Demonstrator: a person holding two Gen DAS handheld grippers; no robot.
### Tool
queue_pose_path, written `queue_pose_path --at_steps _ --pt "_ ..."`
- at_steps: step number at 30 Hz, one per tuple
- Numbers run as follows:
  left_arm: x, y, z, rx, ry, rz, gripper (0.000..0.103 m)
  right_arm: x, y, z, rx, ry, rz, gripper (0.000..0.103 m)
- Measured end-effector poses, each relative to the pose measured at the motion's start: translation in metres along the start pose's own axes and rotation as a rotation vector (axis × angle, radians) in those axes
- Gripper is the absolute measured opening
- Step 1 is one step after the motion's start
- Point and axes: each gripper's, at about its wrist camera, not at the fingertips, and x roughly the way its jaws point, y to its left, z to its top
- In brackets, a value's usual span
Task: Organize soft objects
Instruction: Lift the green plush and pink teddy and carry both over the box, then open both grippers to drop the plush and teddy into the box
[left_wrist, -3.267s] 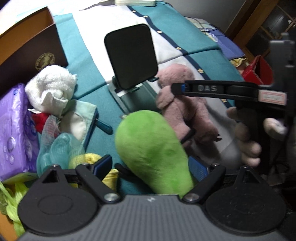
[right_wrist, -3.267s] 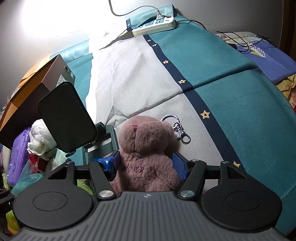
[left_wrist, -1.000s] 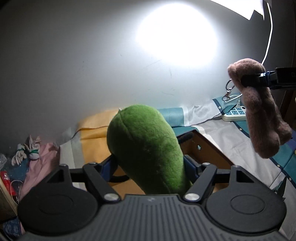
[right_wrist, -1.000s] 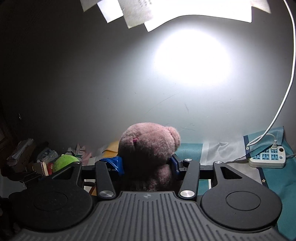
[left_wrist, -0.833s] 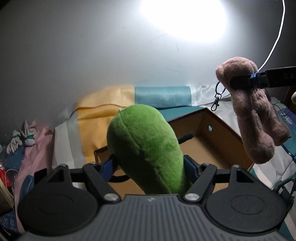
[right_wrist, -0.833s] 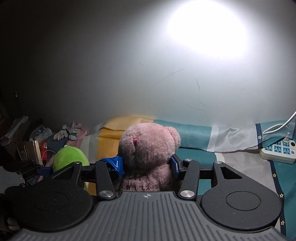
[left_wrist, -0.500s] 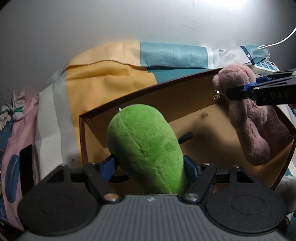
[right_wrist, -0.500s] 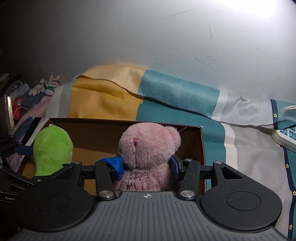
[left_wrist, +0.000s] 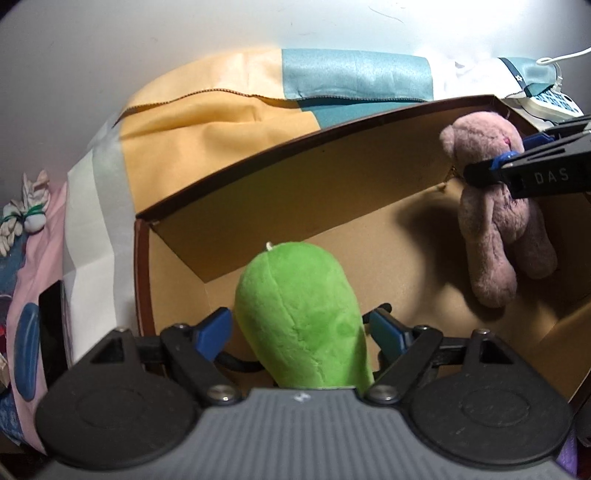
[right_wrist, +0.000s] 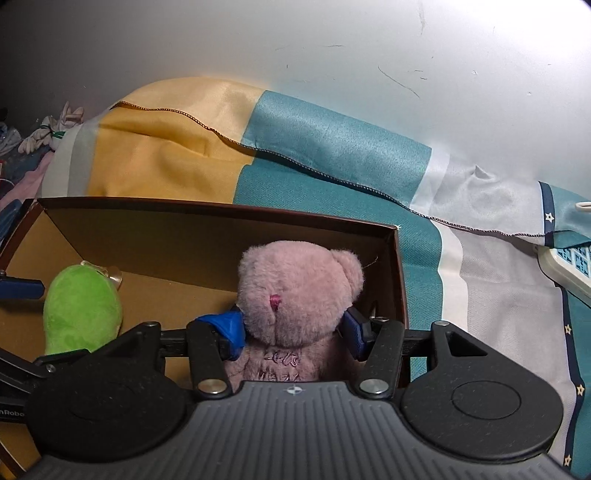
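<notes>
Left tool (left_wrist: 301, 328) angled down, jaws opening, right tool (right_wrist: 291, 326) clamped shut

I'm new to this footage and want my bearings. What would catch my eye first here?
The bright green plush toy stands out first, sitting between the opening jaws of the left hand-held gripper over the open cardboard box. Next is the pink teddy bear, clamped in the right hand-held gripper at the box's other end.

We see a pale, scuffed wall (right_wrist: 332, 44) brightly lit toward two o'clock, and below it a yellow, teal and white bedsheet (right_wrist: 303, 147).
</notes>
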Motion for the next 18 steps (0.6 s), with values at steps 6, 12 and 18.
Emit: queue_pose_path --at_steps 6,12,18 --pt "-0.033 0.002 -0.002 -0.035 -0.056 0.037 0.084 -0.014 -0.009 -0.003 0.000 0.016 0.011 0.038" --pt "-0.073 0.001 -0.008 -0.074 -0.115 0.098 0.084 -0.039 -0.012 -0.006 0.005 -0.006 -0.007 0.039" --pt "-0.109 -0.001 -0.020 -0.101 -0.159 0.157 0.084 -0.082 -0.029 -0.001 0.136 -0.112 0.037 0.039"
